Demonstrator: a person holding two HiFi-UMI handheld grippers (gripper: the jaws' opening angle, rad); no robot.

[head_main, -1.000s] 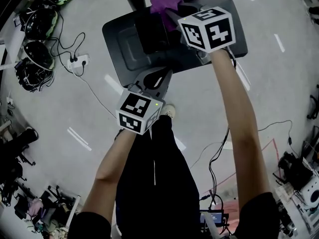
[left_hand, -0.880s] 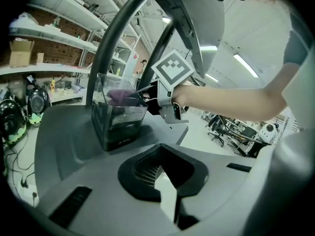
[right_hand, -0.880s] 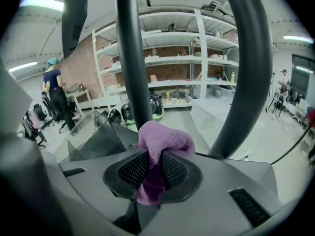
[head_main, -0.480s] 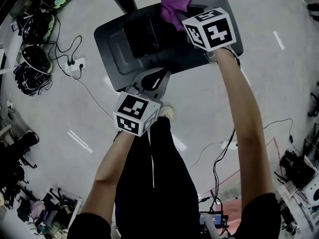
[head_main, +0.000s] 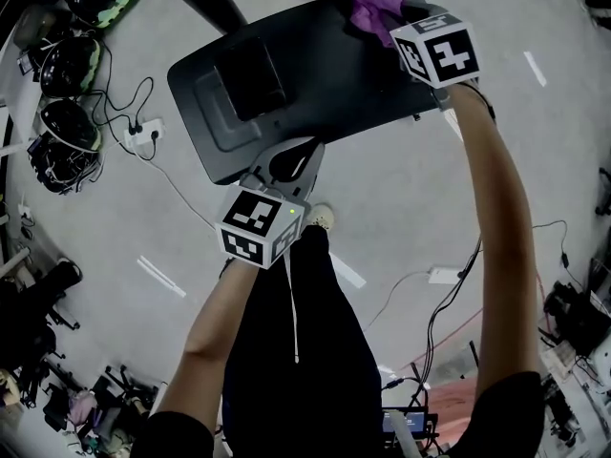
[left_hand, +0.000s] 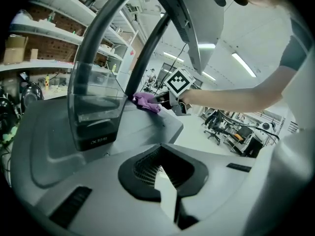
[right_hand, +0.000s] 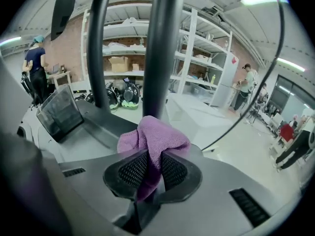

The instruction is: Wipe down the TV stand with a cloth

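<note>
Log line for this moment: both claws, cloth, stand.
right claw: shut on purple cloth | cloth: on TV stand, far corner | left claw: open, empty

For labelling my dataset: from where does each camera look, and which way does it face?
Head view: on the person's head, facing steeply down at the stand base; arms, legs, left gripper and right gripper show.
Left gripper view: on the left gripper, looking along its open jaws across the base; the right arm shows.
Right gripper view: on the right gripper, facing the pole, jaws shut on the purple cloth.
Shared: all see base and cloth.
</note>
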